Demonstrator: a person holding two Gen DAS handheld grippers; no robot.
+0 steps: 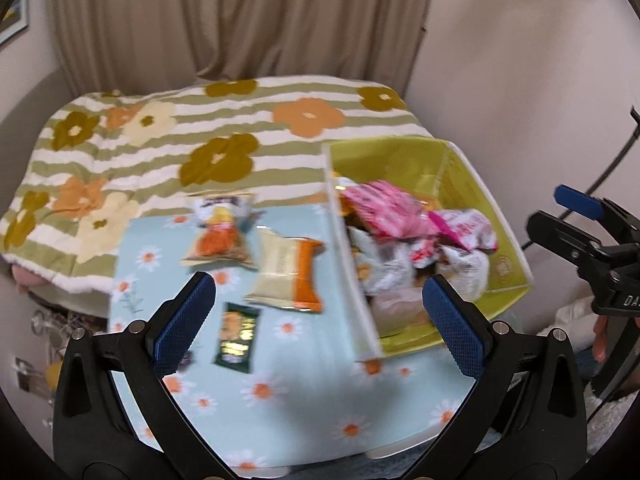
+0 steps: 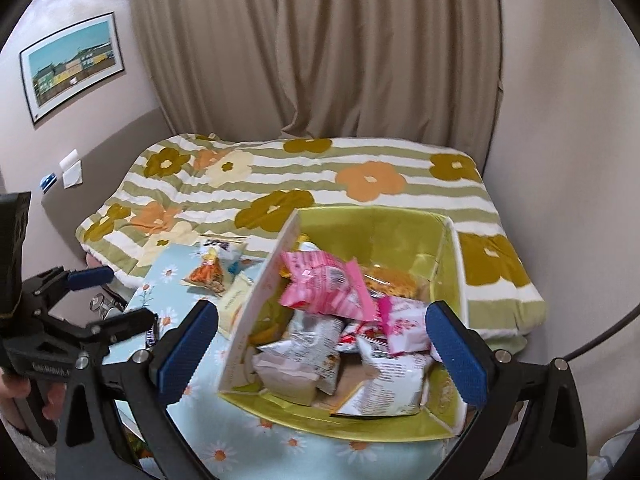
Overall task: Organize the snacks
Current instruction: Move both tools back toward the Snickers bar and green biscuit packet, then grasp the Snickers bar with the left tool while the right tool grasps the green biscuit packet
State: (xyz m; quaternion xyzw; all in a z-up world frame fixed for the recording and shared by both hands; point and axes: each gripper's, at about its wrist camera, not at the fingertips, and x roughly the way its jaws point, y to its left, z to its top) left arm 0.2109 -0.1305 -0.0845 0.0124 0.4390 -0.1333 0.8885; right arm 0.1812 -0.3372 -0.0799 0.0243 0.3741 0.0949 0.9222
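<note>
A yellow-green box (image 1: 472, 176) (image 2: 372, 228) stands on a light blue daisy cloth (image 1: 280, 400) and holds several snack packets, with a pink packet (image 2: 328, 288) (image 1: 380, 208) on top. Three packets lie on the cloth left of the box: an orange and white one (image 1: 220, 236) (image 2: 210, 268), a cream and orange one (image 1: 286, 276) and a dark green one (image 1: 238, 336). My left gripper (image 1: 320, 320) is open and empty above the cloth, near the green packet. My right gripper (image 2: 322, 352) is open and empty above the box.
The cloth lies on a low table by a bed with a striped flower blanket (image 1: 192, 136) (image 2: 360, 176). Beige curtains (image 2: 320, 48) hang behind. A framed picture (image 2: 72, 64) is on the left wall.
</note>
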